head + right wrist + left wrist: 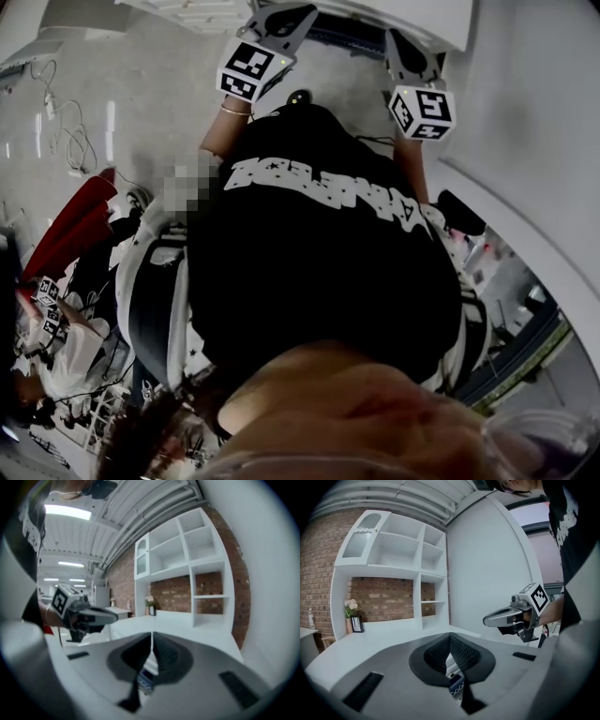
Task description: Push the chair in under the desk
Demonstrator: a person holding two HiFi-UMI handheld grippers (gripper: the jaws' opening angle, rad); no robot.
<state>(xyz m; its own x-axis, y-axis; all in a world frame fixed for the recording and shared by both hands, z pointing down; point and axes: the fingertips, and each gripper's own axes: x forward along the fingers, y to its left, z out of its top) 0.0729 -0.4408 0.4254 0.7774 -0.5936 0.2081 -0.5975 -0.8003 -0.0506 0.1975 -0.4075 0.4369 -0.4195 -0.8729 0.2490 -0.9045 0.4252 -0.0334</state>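
No chair shows plainly in any view. In the head view a black T-shirt fills the middle, and both grippers are held up at the top by the white desk (441,19). My left gripper (277,28) and my right gripper (412,61) point away, side by side. In the left gripper view the left gripper (450,645) is shut with nothing between its ribbed pads, above the white desk top (379,639). The right gripper (513,616) hangs level at its right. In the right gripper view the right gripper (151,645) is shut and empty, with the left gripper (84,615) beside it.
White shelving (401,550) stands on the desk against a brick wall (318,564). A vase of flowers (350,606) and a small picture frame (357,624) sit at the desk's far left. A white panel (492,564) rises on the right. Red and dark gear (75,225) lies on the floor at the left.
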